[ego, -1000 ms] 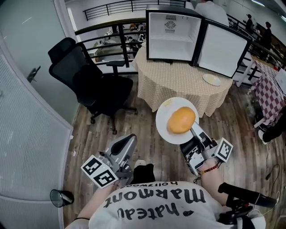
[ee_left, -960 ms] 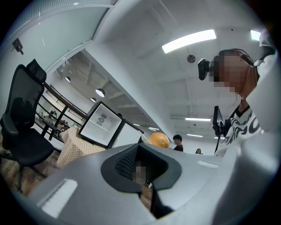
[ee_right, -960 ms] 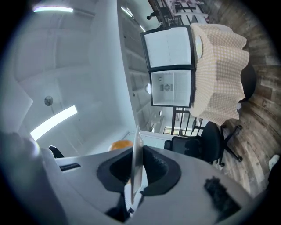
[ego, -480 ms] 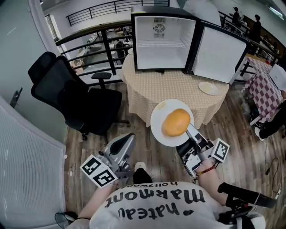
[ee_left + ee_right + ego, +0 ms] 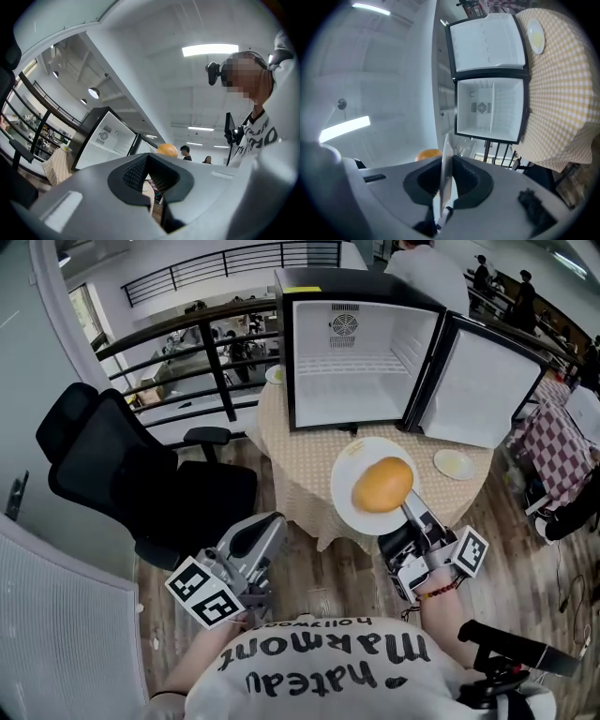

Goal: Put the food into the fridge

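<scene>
- Right gripper point(image 5: 410, 512) has its jaws clamped on the near rim of a white plate point(image 5: 354, 486); its own view shows that thin rim standing edge-on between the two dark pads.
- On the plate sits the food, a round orange-yellow bun point(image 5: 382, 484), roughly at the middle of the plate and just beyond the jaws.
- Plate and bun are up in the air, and from the head view they sit over the near edge of the table point(image 5: 305, 460), in front of the fridge and not inside it.
- Left gripper point(image 5: 260, 538) is low at the person's left side, jaws pressed together with nothing between them; its view shows the pads meeting in a narrow notch.
- Ahead, the small fridge point(image 5: 361, 343) stands on the table's checked cloth with its door point(image 5: 483, 390) swung wide open to the right, white interior facing the person, one shelf point(image 5: 354, 367) across it.
- A second, smaller plate point(image 5: 454, 463) lies on the cloth just beside the bottom of the open door.
- Off to the left, a black office chair point(image 5: 122, 474) stands on the wooden floor, close to the table, with a dark railing point(image 5: 187, 343) behind it.
</scene>
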